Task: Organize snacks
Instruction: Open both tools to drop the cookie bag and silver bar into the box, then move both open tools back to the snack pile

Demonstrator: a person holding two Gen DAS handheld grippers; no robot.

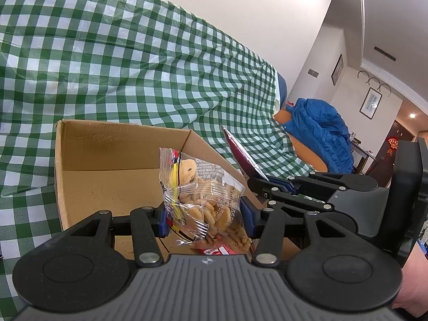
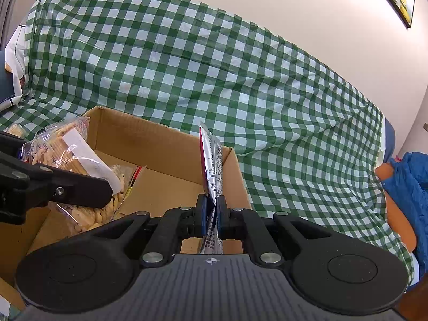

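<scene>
Neither snack is stowed yet: the left gripper (image 1: pixel 205 215) clamps a clear biscuit packet (image 1: pixel 203 200) and the right gripper (image 2: pixel 211 218) pinches a flat foil sachet (image 2: pixel 211 165), both above the open cardboard box (image 2: pixel 160 144).

Green checked cloth (image 2: pixel 214 67); blue jacket (image 1: pixel 318 131); framed pictures (image 1: pixel 370 103) on wall

Both grippers (image 1: pixel 204 218) (image 2: pixel 211 215) are matte black with blue pads (image 1: pixel 247 219) (silver rivets, ribbed grey bases); bare skin (image 1: pixel 412 281) shows.
</scene>
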